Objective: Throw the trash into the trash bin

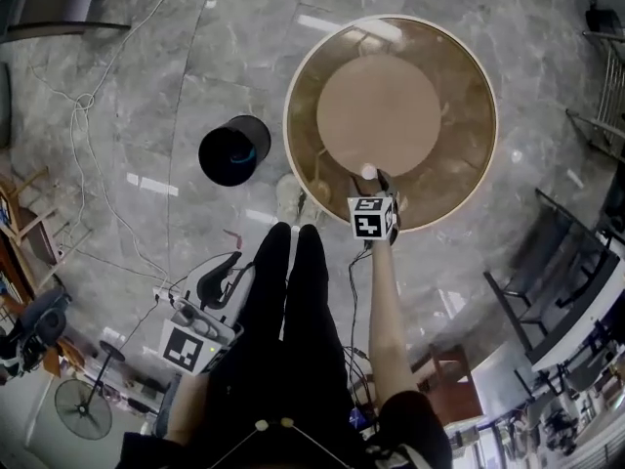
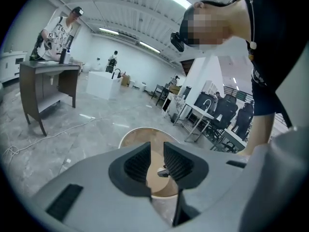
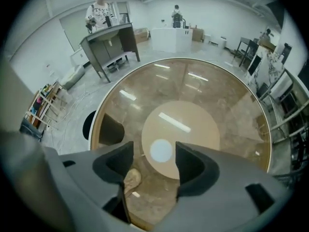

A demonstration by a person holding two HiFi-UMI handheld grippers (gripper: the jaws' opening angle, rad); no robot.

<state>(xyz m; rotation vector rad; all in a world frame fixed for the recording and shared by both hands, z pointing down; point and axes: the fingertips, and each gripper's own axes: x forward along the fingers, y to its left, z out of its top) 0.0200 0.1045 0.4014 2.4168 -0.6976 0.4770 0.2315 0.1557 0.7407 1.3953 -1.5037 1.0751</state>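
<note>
From the head view, a round glass table with a tan disc at its centre point(image 1: 303, 115) stands on grey marble floor. A small white round piece of trash point(image 1: 368, 172) lies on the near edge of that disc. The right gripper point(image 1: 375, 181) points steeply down just above it, with its marker cube towards the person. A black cylindrical trash bin point(image 1: 234, 150) stands on the floor just left of the table, open top up. The left gripper point(image 1: 223, 273) hangs low beside the person's black trousers point(image 1: 288, 301), well apart from the table. White cables trail across the floor at the left.

In the left gripper view, the left gripper point(image 2: 157, 154) has its two dark ribbed jaws parted by a narrow gap, and nothing sits between them (only the table point(image 2: 137, 135) shows beyond). A person stands at a dark desk point(image 2: 48, 74) in the background.

In the right gripper view, the right gripper point(image 3: 154, 150) has its jaws spread wide and released. The white piece of trash point(image 3: 161, 150) lies on the tan disc in the gap between them, and neither pad touches it. The trash bin point(image 3: 88, 125) shows as a dark curve past the table's left rim point(image 3: 99, 110).
</note>
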